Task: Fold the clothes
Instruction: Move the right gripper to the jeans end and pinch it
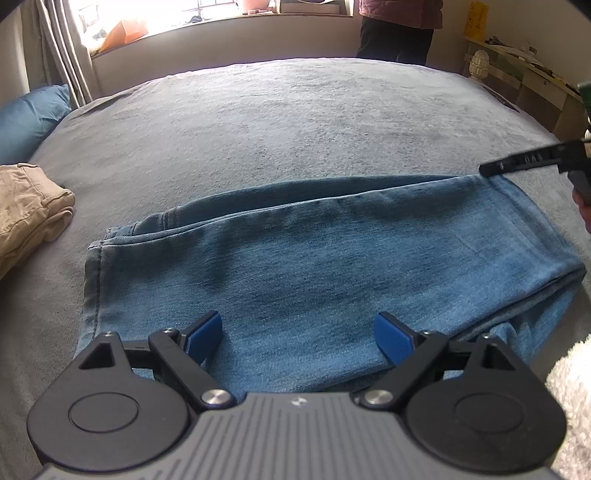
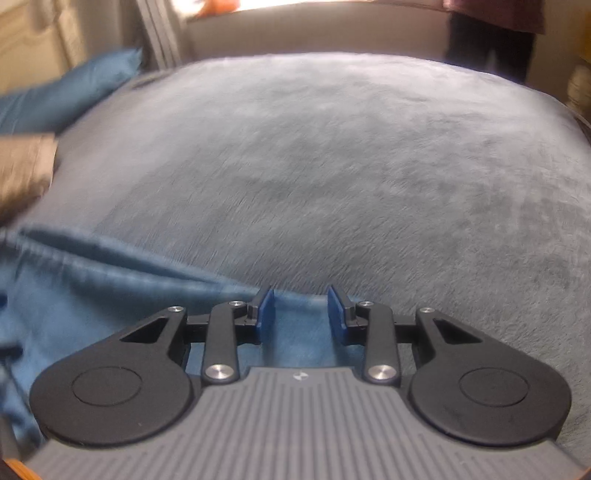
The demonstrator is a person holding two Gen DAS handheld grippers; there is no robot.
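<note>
Left gripper (image 1: 297,338): spread wide, hovering over the near part of the jeans, nothing between the pads.
Right gripper (image 2: 301,314): partly open, above the far right corner of the jeans, pads not pressing on the denim.
Jeans (image 1: 314,258): folded lengthwise, lying flat across the near edge of the bed, hems to the left.
Bed (image 1: 295,122): grey plush cover, bare beyond the jeans.
Beige garment (image 1: 29,206): folded, at the left edge of the bed.
Blue pillow (image 1: 29,118): far left corner.
Person (image 1: 399,29): standing past the far edge.
</note>
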